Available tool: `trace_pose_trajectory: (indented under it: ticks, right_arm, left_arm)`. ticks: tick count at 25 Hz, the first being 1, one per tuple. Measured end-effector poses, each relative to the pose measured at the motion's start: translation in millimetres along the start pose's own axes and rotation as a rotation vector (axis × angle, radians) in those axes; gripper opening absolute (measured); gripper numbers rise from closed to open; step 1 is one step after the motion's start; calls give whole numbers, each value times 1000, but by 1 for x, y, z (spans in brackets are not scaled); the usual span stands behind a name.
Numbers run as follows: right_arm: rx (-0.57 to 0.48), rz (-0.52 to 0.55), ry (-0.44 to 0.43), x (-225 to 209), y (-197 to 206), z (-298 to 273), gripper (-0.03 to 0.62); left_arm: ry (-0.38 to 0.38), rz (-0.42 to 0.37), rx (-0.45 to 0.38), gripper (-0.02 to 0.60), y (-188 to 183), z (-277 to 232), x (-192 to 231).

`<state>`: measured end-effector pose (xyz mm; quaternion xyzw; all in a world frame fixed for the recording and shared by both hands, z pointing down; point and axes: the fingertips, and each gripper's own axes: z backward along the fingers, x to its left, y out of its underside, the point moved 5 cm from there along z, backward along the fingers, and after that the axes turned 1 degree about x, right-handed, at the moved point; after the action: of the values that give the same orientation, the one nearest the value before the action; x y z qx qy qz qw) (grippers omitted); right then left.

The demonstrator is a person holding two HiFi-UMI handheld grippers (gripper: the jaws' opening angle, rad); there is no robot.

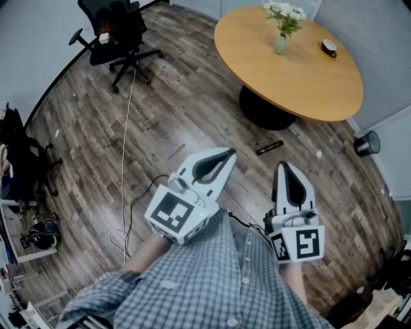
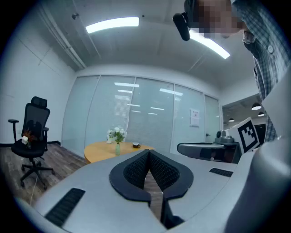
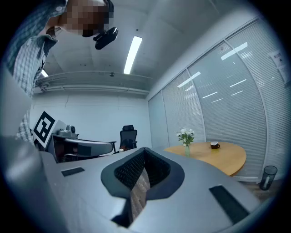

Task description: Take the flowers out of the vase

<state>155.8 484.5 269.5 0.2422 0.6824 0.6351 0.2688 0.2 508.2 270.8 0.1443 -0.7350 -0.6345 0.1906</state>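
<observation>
A small pale green vase with white flowers stands on the round wooden table, far ahead of me. Both grippers are held close to my body over the wood floor, well short of the table. My left gripper is shut with nothing in it, and so is my right gripper. In the left gripper view the flowers show small beyond the closed left gripper. In the right gripper view the vase stands off to the right of the closed right gripper.
A dark cup sits on the table right of the vase. A black office chair stands at the far left, a white cable runs along the floor, a black bin is beside the table, and a flat black object lies by the table's pedestal.
</observation>
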Motion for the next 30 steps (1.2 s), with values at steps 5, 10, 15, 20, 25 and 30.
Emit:
trace_pose_trajectory:
  ticks: [5,10,15,20,25,30]
  right_arm:
    - [-3,3,6,-3,0,2,9]
    - [3,3,15,-5,3,5,11]
    - [0,-11,45,-10,4,8,11]
    - [19,-3,57,-13,9,12,11]
    - [35,-18,70,-18,14,5,11]
    - [50,-28,89,-22,14,-14,11]
  left_arm:
    - [0,4,-9,8,0,-2,0]
    - [1,1,-13,8,-1,-5,0]
    - [-7,7,-16,8,0,-4,0]
    - [-32,18,-6,8,5,0,-1]
    - [-36,8,5,8,6,-1,6]
    - [-28,11,11,8,4,-12,27]
